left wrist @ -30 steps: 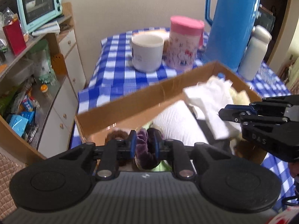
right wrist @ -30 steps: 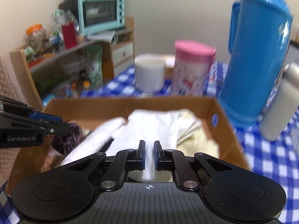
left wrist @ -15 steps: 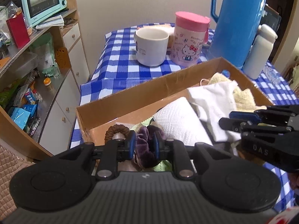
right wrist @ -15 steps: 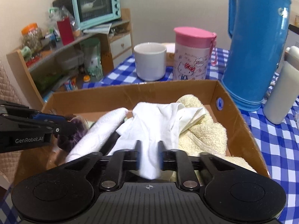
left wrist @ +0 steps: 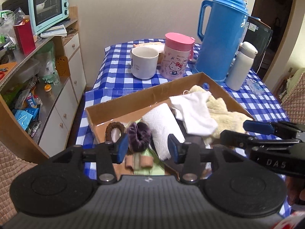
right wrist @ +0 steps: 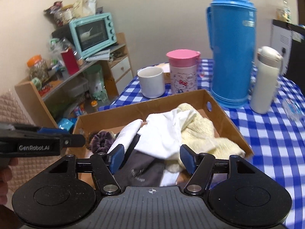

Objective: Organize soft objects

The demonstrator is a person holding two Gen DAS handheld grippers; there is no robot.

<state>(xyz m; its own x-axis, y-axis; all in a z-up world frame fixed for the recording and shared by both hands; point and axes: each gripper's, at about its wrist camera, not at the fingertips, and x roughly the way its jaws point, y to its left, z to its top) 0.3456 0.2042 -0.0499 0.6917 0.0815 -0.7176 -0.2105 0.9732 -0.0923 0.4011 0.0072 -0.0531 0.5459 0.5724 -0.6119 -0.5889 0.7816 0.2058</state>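
A shallow cardboard box point(left wrist: 133, 100) point(right wrist: 133, 108) holds soft things. A purple scrunchie point(left wrist: 138, 135) point(right wrist: 101, 140) and a brown hair tie point(left wrist: 113, 128) lie at its left end. A white folded towel point(left wrist: 162, 124) point(right wrist: 126, 133), a white cloth point(left wrist: 192, 112) point(right wrist: 164, 133) and a cream fluffy towel point(left wrist: 225, 114) point(right wrist: 200, 131) lie further right, over a dark garment point(right wrist: 141, 168). My left gripper point(left wrist: 146, 148) is open above the scrunchie. My right gripper point(right wrist: 152, 157) is open above the white cloth and dark garment, holding nothing.
On the blue checked table behind the box stand a white mug point(left wrist: 144, 63), a pink-lidded cup point(left wrist: 176, 56), a tall blue thermos point(left wrist: 222, 43) and a white bottle point(left wrist: 241, 66). A wooden shelf unit with a teal oven point(left wrist: 47, 5) stands at the left.
Both grippers have opened and pulled back up from the box. The left let go of the purple scrunchie, which now lies in the box. The right jaws went from nearly shut to wide open.
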